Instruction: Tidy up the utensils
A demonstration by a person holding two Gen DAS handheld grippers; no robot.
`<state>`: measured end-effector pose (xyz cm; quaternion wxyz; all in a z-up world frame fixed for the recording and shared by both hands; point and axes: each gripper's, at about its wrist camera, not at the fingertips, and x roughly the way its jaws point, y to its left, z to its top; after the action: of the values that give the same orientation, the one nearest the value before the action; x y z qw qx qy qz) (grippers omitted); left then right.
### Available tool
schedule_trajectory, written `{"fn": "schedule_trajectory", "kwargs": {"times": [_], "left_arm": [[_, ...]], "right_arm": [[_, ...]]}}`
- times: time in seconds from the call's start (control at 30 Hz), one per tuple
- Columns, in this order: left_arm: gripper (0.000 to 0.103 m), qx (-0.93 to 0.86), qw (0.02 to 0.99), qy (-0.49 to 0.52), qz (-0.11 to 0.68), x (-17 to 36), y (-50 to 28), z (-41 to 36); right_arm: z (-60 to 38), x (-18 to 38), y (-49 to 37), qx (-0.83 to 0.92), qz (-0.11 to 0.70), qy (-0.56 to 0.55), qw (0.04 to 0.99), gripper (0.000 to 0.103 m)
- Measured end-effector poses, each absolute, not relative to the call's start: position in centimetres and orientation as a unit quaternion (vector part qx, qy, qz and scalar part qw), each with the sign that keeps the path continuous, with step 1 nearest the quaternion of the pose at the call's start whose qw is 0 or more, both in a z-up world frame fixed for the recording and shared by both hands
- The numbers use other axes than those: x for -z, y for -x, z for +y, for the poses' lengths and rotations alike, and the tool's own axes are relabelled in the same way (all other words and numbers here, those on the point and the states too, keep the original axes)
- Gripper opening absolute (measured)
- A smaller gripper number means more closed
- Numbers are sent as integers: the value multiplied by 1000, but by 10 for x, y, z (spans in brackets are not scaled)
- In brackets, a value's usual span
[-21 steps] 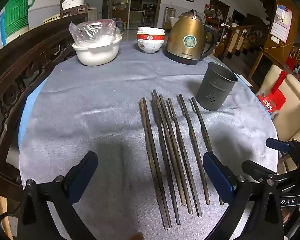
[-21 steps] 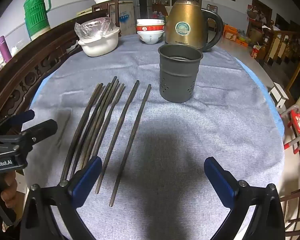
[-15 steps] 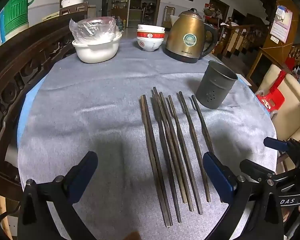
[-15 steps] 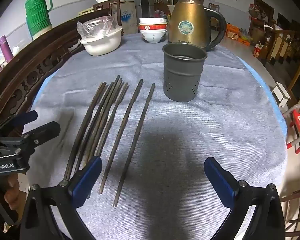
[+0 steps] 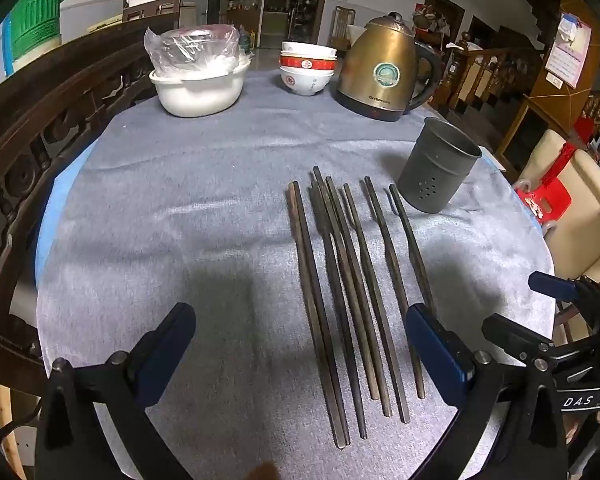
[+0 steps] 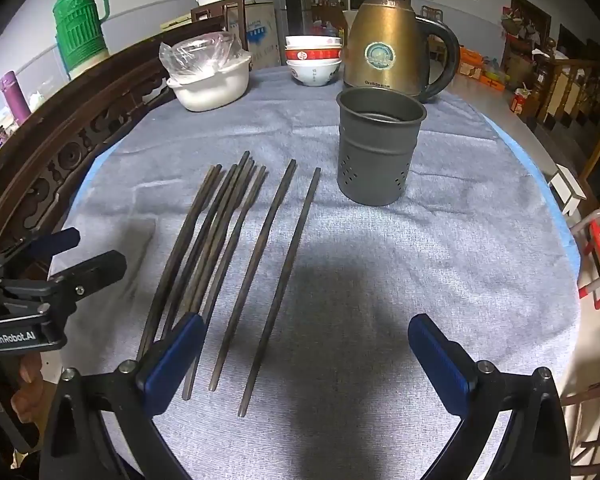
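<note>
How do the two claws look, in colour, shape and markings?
Both are black frames with two long fingers tipped by blue pads. The left claw carries white "GenRobot.AI" lettering, read in the right wrist view; the right claw shows "DAS" in the left wrist view. Silver bolts sit at the finger joints.

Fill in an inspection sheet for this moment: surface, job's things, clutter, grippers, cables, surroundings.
Surface: round table under a grey cloth, blue layer showing at the edge.
Job's things: dark chopsticks lying flat, roughly parallel, several bunched together on the left; grey perforated holder upright, with no chopstick standing in it.
Clutter: brass kettle, stacked bowls, white pot with a plastic bag in it, all at the far edge.
Grippers: left gripper and right gripper both open, holding nothing, above the near ends of the chopsticks.
Cables: nothing seen.
Surroundings: carved wooden chair back, green jug, red stool.
</note>
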<state>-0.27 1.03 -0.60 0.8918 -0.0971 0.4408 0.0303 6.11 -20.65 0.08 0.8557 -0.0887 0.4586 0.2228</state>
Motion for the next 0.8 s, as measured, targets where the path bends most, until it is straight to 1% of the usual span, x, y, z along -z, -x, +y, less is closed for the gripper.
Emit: {"fn": "schedule_trajectory", "kwargs": {"times": [0.8], "left_arm": [[103,-13,876,107,470,9,2,9]], "right_arm": [[-204,-3,-60,-228,460,86,854,103]]}}
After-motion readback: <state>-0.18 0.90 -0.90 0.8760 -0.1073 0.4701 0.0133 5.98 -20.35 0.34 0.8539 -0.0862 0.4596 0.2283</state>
